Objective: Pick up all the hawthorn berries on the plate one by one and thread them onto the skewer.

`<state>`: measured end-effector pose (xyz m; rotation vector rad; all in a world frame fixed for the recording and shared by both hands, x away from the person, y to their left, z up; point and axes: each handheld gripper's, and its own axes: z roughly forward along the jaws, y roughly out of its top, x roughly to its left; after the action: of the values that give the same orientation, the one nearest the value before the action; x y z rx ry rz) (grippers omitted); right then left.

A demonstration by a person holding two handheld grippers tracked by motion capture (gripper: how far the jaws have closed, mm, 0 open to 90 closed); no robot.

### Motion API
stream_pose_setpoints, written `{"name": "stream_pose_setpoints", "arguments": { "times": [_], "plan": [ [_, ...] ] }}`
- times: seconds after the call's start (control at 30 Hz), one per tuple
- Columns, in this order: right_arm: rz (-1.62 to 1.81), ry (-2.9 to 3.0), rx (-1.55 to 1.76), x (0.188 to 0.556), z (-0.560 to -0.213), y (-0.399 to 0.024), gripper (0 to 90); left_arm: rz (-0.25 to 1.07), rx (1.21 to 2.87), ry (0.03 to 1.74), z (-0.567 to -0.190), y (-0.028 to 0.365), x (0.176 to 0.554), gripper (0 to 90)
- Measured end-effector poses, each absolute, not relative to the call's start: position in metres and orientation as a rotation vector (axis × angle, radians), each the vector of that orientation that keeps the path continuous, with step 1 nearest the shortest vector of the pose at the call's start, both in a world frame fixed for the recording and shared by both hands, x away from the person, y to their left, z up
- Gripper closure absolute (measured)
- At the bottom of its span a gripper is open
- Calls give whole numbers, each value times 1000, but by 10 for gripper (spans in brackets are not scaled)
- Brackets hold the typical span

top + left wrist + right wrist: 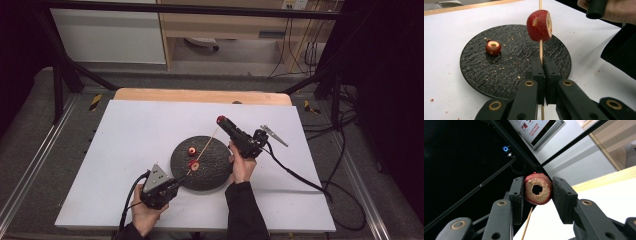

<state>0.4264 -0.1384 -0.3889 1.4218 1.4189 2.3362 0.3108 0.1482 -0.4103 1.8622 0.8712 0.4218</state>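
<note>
Sleeves: dark, long, reaching the wrists.
Left gripper [172, 184]: black body, grey three-cornered plate on top, black cable trailing behind.
Right gripper [220, 120]: black, with a long black cable.
Jaws: black, flat-faced, brass-ringed pivot holes along the links.

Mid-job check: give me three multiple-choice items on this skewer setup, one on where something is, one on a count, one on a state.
1. Where is the loose fruit piece?
A. on the dark round plate
B. on the white table
C. in the left gripper

2. How many red fruit pieces are there in all?
A. one
B. two
C. three

3. What is the right gripper doing?
A. open over the plate
B. shut on a cored fruit piece
C. shut on the wooden skewer

Answers:
1 A, it sits on the plate's far side in the left gripper view.
2 C, one on the plate, one threaded on the skewer, one in the right jaws.
3 B, the pads press its sides in the right gripper view.
</note>
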Motion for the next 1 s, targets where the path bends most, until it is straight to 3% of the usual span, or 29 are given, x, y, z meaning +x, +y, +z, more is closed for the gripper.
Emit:
{"name": "stream_pose_setpoints", "arguments": {
  "times": [1.0],
  "plan": [
    [2375,1389,1427,425,-389,-138,631,453,1844,872,-411,139,309,881]
  ]
}}
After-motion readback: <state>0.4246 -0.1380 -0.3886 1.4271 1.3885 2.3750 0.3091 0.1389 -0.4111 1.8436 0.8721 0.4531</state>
